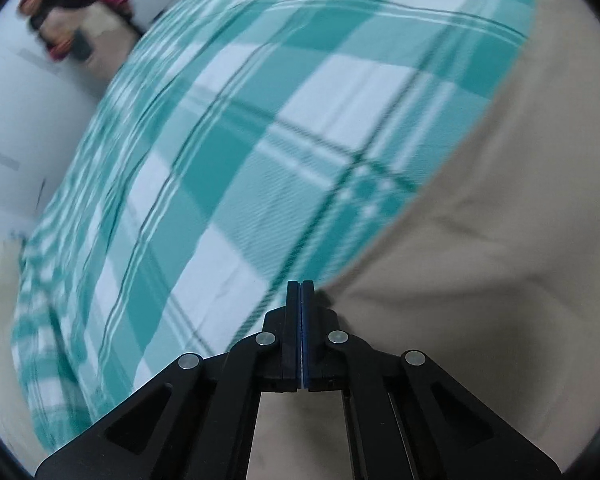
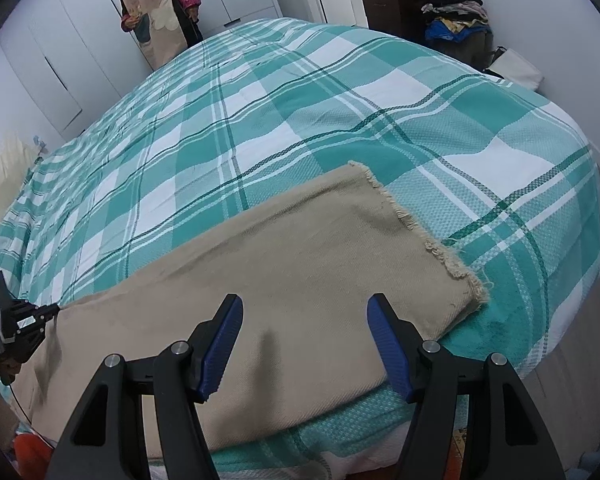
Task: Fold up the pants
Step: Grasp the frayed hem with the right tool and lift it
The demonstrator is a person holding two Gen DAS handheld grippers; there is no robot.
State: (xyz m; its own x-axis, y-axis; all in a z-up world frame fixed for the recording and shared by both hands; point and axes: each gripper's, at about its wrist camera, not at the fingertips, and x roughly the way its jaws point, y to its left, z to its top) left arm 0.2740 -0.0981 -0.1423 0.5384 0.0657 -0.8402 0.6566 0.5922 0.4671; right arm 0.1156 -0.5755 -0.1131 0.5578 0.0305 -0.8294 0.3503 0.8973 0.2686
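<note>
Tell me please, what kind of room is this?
Most likely a bedroom in a home. A wide bed under a teal and white checked cover fills the view, white wardrobe doors line the wall, and a pile of clothes sits on a dark wooden dresser.

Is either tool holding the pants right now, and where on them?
The left tool is shut at the edge of the beige pants, apparently pinching it. The right tool is open above them, holding nothing.
</note>
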